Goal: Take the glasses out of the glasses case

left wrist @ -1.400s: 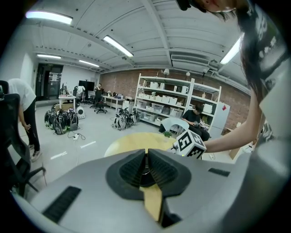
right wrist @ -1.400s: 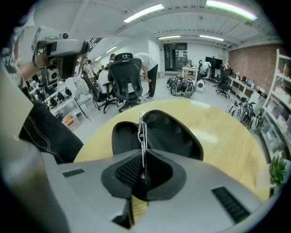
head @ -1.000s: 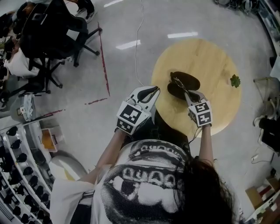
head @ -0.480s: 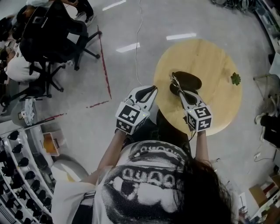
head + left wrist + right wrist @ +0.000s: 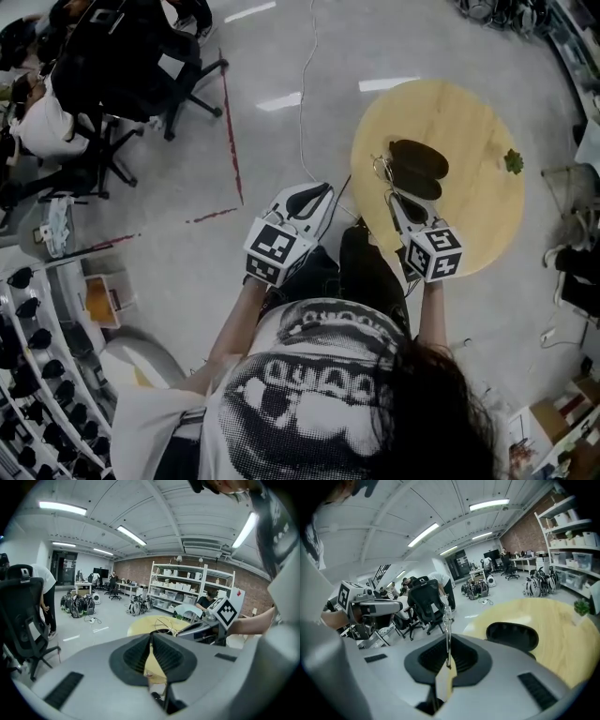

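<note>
On the round wooden table [image 5: 469, 122] lies the dark glasses case [image 5: 418, 169], open and empty. My right gripper [image 5: 390, 195] is shut on thin clear-framed glasses [image 5: 380, 169] and holds them in the air to the left of the case, near the table's edge. In the right gripper view the glasses [image 5: 448, 616] stand up thin from between the jaws, with the case [image 5: 512, 636] behind on the right. My left gripper [image 5: 322, 190] hovers off the table to the left, shut with nothing in it; its pads [image 5: 161, 653] meet.
A small green plant [image 5: 513, 161] sits at the table's far right edge. Black office chairs [image 5: 122, 66] and a seated person are at the upper left, a red floor line [image 5: 230, 141] and a white cable [image 5: 302, 112] between. A rack with dark objects [image 5: 28, 366] stands lower left.
My right gripper has drawn back from over the case and risen, carrying the glasses clear of it. The left gripper has shifted a little. The head view has moved, so the table sits further right.
</note>
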Available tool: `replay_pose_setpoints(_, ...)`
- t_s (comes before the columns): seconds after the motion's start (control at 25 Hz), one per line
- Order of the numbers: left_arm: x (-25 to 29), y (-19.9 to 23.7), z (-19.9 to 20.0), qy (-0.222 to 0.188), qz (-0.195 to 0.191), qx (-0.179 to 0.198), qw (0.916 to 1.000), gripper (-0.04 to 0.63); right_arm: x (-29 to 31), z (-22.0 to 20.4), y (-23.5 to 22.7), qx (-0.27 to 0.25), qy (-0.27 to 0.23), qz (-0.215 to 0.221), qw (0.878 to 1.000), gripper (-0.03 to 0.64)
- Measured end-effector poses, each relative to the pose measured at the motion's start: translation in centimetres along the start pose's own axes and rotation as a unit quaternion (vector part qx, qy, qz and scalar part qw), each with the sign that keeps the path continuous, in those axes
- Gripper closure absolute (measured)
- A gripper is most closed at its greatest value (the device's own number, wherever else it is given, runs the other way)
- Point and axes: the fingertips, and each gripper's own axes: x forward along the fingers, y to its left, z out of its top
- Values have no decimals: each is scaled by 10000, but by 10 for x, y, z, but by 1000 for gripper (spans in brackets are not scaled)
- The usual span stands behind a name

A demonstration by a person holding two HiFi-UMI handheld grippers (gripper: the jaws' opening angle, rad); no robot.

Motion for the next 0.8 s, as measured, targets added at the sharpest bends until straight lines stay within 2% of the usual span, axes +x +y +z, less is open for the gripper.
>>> replay_pose_setpoints(0.44,-68,-23,-31,-197,-450,213,9986,569,-33,-28,82,230,-188,-139,9995,604)
replay_pose_setpoints(0.8,-93,-41,-50,-246,-737,150,9969,569,-55,-54,121,304,-111,-286,9991,604)
